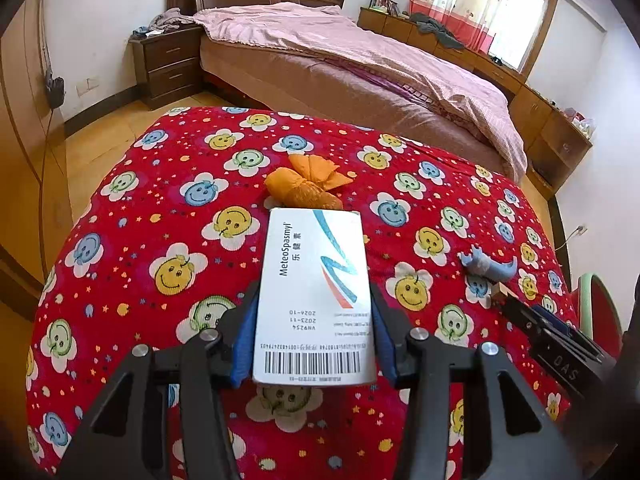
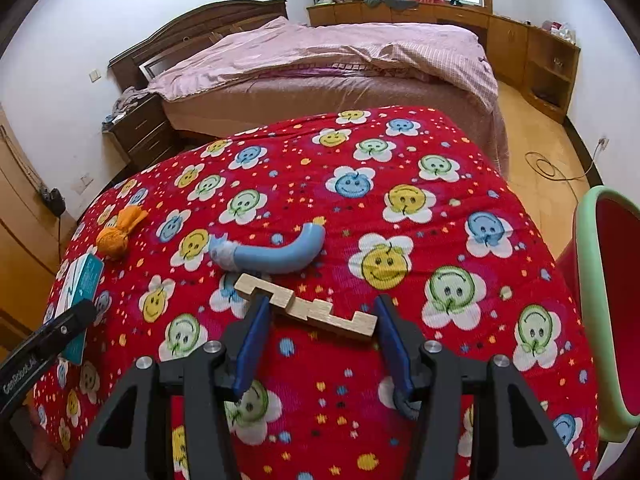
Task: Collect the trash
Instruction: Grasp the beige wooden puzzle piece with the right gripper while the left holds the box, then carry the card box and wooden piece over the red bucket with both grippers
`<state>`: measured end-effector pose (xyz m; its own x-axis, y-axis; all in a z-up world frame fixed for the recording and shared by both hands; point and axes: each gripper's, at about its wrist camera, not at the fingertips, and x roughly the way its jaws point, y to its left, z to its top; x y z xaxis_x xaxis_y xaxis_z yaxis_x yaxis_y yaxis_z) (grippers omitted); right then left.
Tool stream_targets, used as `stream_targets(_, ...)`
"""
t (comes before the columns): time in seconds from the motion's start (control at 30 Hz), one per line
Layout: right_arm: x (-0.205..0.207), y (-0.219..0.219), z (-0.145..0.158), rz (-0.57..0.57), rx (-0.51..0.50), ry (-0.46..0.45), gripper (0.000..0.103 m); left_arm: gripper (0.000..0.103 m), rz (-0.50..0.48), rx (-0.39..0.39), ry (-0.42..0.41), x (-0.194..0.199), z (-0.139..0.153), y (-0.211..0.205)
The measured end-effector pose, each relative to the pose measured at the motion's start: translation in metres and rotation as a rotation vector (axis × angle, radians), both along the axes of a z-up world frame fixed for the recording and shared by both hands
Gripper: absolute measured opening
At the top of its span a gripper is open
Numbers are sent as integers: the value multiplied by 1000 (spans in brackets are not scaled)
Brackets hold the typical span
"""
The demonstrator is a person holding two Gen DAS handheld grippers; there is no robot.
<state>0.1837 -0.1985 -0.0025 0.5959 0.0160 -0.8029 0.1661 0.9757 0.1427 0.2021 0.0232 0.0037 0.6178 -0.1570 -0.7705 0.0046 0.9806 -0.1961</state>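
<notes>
Here, glossy flat carton (image 1: 314, 296) in left tongs (image 1: 314, 312).

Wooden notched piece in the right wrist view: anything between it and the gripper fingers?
Nothing visible. The wooden notched piece lies on the red cloth directly between the right gripper fingers, its ends at both pads.

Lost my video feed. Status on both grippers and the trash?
Left gripper shut on medicine box. Right gripper straddling wooden block, grip unconfirmed. Orange wad, blue tube loose on cloth. Nothing blocking.

Red smiley-flower cloth (image 2: 400, 168), orange wad (image 1: 304, 186), white-teal box (image 1: 316, 292), pale-blue tube (image 2: 276, 254), tan wooden block (image 2: 308, 306)
</notes>
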Motion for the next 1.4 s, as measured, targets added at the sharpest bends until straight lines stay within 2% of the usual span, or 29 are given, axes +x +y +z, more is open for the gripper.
stream_targets(0.3,-20,-4,6,2,77,-20,56,51,-14,-8,-11,-10,5,-2)
stream_targets(0.63,-64,-15,23,-24,107,-70,56,51,-62,-23,-37,-34,21,-22)
stream_targets(0.83,-95,-40,38,-81,119,-115,56,51,-119,-37,-49,-49,32,-44)
stream_targets(1.0,-115,-67,48,-138,119,-134,56,51,-191,-83,-23,-57,37,-69)
stream_targets(1.4,-141,-126,60,-255,129,-171,56,51,-311,-97,-32,-66,51,-123)
